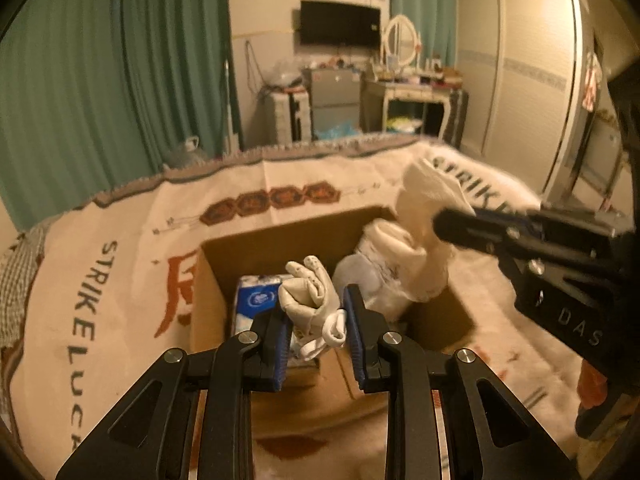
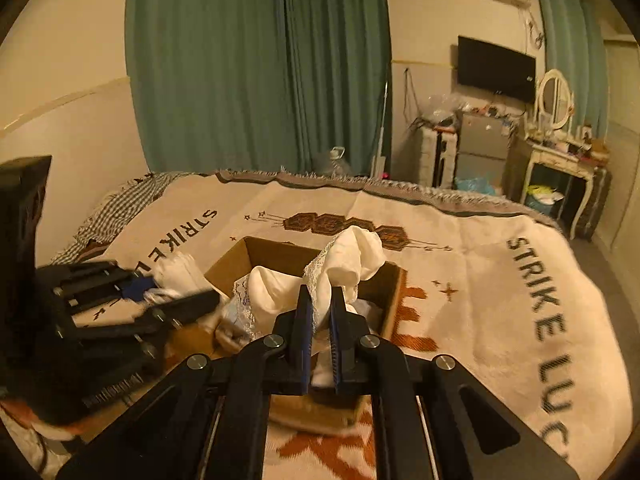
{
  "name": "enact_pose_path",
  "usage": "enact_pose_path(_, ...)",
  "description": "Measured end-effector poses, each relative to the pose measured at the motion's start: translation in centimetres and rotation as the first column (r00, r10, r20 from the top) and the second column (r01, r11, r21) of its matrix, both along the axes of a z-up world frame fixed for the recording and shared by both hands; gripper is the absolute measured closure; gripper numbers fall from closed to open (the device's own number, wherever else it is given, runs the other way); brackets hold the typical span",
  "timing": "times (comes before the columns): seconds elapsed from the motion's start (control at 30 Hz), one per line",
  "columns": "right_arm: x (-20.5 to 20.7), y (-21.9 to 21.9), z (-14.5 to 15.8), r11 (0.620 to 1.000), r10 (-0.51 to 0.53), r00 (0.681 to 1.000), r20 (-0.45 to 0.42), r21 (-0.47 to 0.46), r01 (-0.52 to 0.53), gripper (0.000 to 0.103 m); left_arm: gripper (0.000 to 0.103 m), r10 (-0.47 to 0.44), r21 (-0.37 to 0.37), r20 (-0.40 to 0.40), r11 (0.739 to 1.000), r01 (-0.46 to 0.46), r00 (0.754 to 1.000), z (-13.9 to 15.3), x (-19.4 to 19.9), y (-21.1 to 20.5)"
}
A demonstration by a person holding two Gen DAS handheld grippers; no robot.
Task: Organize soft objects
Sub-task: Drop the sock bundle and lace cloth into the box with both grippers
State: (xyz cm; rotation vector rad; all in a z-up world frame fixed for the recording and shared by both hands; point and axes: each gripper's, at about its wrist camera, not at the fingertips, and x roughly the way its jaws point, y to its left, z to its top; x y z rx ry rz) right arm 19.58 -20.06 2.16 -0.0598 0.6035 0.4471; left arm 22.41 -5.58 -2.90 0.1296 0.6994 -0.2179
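Note:
An open cardboard box sits on the bed blanket; it also shows in the right wrist view. My left gripper is shut on a pale knit glove and holds it over the box. My right gripper is shut on a white lace-trimmed cloth above the box's right side; that gripper and cloth also show in the left wrist view. A blue and white tissue pack and a clear plastic bag lie inside the box.
A cream blanket with dark lettering covers the bed. A checked cloth lies at its far left edge. Green curtains, a small fridge and a dressing table stand beyond the bed.

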Motion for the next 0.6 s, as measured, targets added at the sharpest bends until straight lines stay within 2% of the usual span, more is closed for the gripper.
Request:
enact_pose_path(0.17,4.4,0.6,-3.1,0.999,0.006,0.998,-0.058,0.038,-0.004,0.096,0.078,0.01,0.062,-0.007,0.998,-0.01,1.0,-2.7,2.2,-0.6)
enact_pose_path(0.3,6.1,1.0,-4.8,0.999,0.005,0.997,-0.083,0.049,-0.001,0.096,0.075,0.07,0.036,-0.042,0.997,-0.069,0.997,-3.6,3.6,0.3)
enact_pose_path(0.37,6.5,1.1,-5.2,0.999,-0.005,0.996,-0.092,0.04,0.008,0.094,0.066,0.085,0.026,-0.073,0.996,-0.084,0.994,-3.9,4.0,0.5)
enact_pose_path(0.4,6.5,1.1,-5.3,0.999,-0.013,0.995,-0.096,0.037,0.016,0.087,0.054,0.09,0.025,-0.083,0.996,-0.088,0.992,-3.9,3.9,0.7)
enact_pose_path(0.43,6.4,1.0,-5.3,0.999,-0.019,0.995,-0.099,0.035,0.023,0.073,0.045,0.091,0.025,-0.08,0.996,-0.089,0.993,-3.9,3.9,0.8)
enact_pose_path(0.5,6.1,0.7,-4.9,0.999,-0.033,0.995,-0.095,0.036,0.036,0.054,0.042,0.092,0.031,-0.061,0.995,-0.09,0.994,-3.4,3.2,0.9)
enact_pose_path(0.6,4.6,-0.1,-3.2,0.997,-0.057,0.995,-0.083,0.046,0.061,0.053,0.042,0.096,0.046,-0.032,0.994,-0.094,0.995,-1.7,1.5,1.2)
